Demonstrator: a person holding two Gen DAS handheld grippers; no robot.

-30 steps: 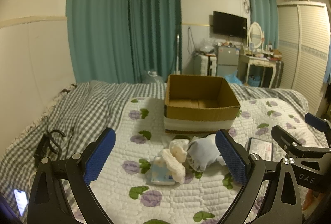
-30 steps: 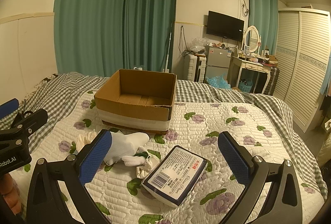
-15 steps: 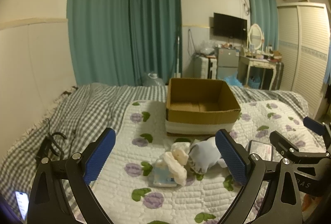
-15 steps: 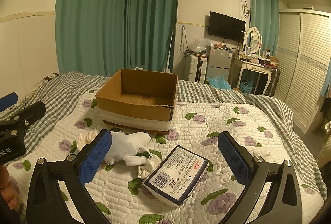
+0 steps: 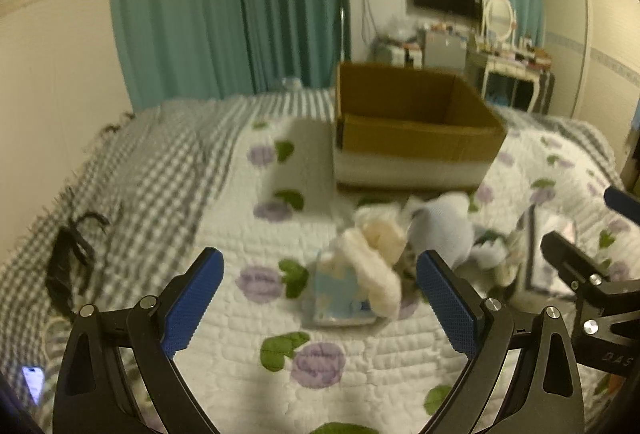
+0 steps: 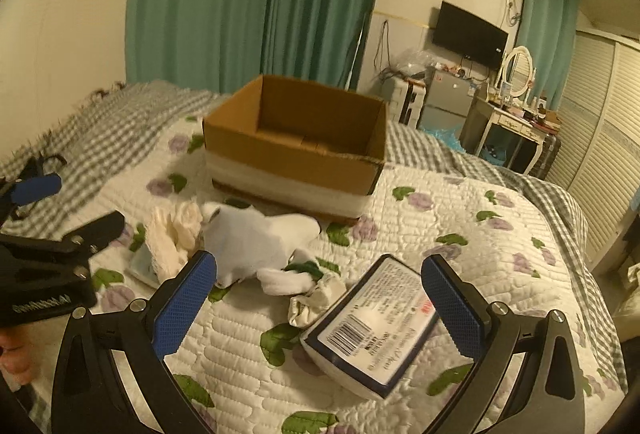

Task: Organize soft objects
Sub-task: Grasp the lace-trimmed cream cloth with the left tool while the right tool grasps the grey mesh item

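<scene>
An open cardboard box [image 5: 416,137] [image 6: 296,153] stands on the quilted bed. In front of it lies a pile of soft things: cream socks [image 5: 372,258] [image 6: 176,234], a pale blue-white garment [image 5: 440,230] [image 6: 256,242], a small rolled sock [image 6: 316,294] and a light blue tissue pack [image 5: 340,294]. A navy-edged wipes pack [image 6: 372,334] [image 5: 548,254] lies to the right. My left gripper [image 5: 320,298] is open and empty, just short of the cream socks. My right gripper [image 6: 320,306] is open and empty over the rolled sock and wipes pack.
A black cable [image 5: 72,254] and a lit phone [image 5: 34,382] lie on the checked blanket [image 5: 152,169] at the left. Behind the bed are green curtains [image 6: 256,1], a dressing table [image 6: 516,121] and a wardrobe [image 6: 600,137].
Both grippers have moved forward and tilted down toward the pile; the box and soft things look larger and closer. The left view is blurred by motion. Both jaws stay open.
</scene>
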